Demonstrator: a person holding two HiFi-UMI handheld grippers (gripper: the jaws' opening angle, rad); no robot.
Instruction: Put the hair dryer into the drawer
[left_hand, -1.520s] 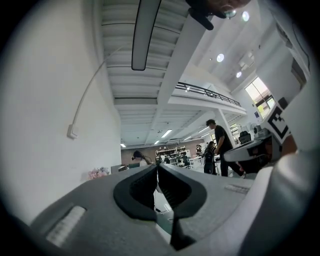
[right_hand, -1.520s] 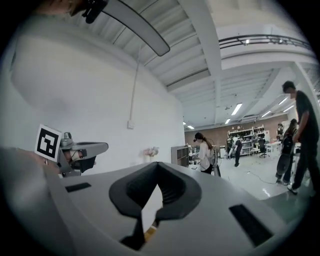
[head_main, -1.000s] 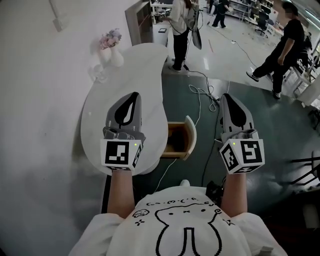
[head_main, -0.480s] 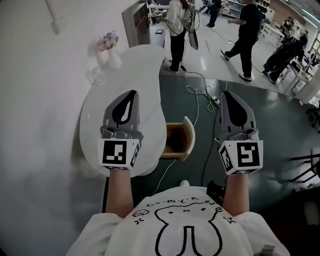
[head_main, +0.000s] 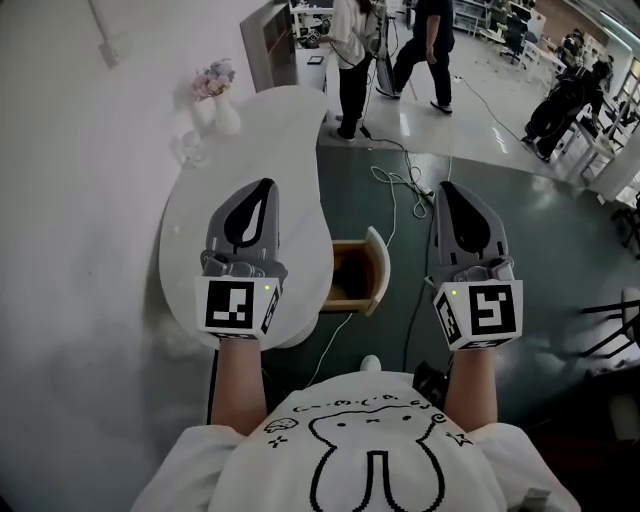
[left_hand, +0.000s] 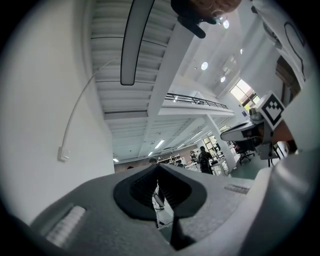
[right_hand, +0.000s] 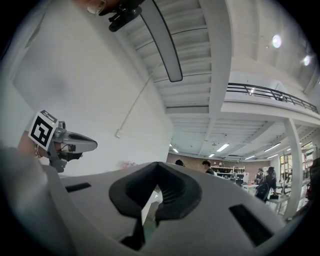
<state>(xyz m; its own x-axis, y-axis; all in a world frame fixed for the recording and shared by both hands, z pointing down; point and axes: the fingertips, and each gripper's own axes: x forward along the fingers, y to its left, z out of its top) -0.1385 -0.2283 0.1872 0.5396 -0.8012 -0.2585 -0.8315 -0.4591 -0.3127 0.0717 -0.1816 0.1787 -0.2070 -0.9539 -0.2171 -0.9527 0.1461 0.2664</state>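
- The drawer (head_main: 355, 278) stands pulled out from under the worktop (head_main: 290, 130). It is a light wooden box with a curved pale front panel, and its warm brown inside is open to view.
- It sits between the two tools, just right of the left hand-held gripper (head_main: 263, 186) and left of the right hand-held gripper (head_main: 447, 188). It is lower than both.
- The left hand-held gripper's jaws are pressed together at the tips, with only the moulded dark hollow showing behind them. There is nothing in its grasp, and it hovers over the white worktop.
- The right hand-held gripper is the same, jaws fully together and holding nothing. It hangs out over the green floor (head_main: 540, 230).
- The back of the drawer is tucked beneath the worktop edge, so its full depth is hidden, and shadow covers the bottom.
- Both gripper views tilt up to the wall, ceiling and far hall, so neither catches the drawer.
- Ahead of the left jaws, at the worktop's far end, stands a vase (head_main: 222, 98) of pale flowers. A cable (head_main: 400, 185) trails over the floor between the jaws' tips, and people (head_main: 357, 60) stand well beyond.
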